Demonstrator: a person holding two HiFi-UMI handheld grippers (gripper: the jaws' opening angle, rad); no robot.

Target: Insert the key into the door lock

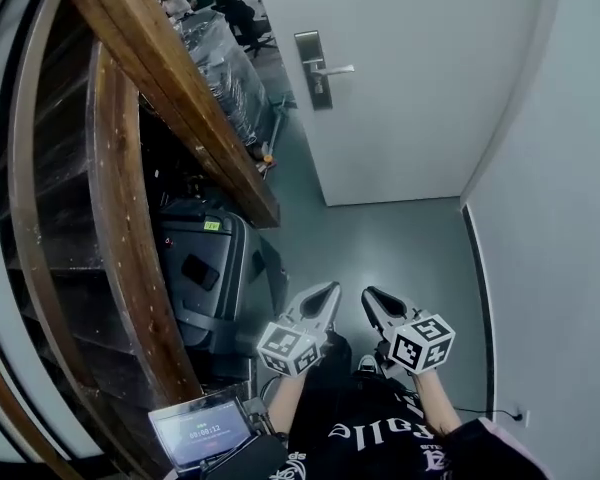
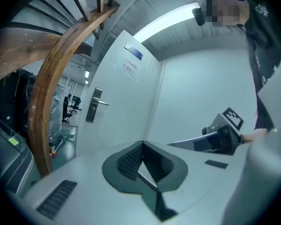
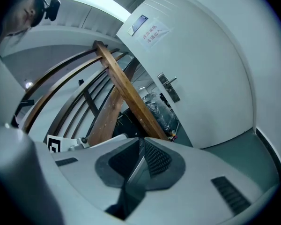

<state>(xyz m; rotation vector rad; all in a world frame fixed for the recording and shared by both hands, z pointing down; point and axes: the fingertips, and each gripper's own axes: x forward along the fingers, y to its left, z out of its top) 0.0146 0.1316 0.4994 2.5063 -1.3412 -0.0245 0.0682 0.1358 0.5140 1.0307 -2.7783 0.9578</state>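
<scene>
Looking down, head view: door lock (image 1: 313,68) at 12 o'clock, well apart from left gripper (image 1: 328,290) & right gripper (image 1: 370,294) at 6. Left gripper view: jaws closed, empty. Right gripper view: same. No key seen; I'd get it first, then approach lock square-on.

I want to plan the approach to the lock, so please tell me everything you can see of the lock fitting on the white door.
The lock fitting is a tall, narrow plate, grey and metal-looking, fixed upright on the white door near its left edge in the head view. A lever handle sticks out level from its middle, toward the door's centre. Finer detail below the lever is too small to make out. Nothing touches it.
</scene>
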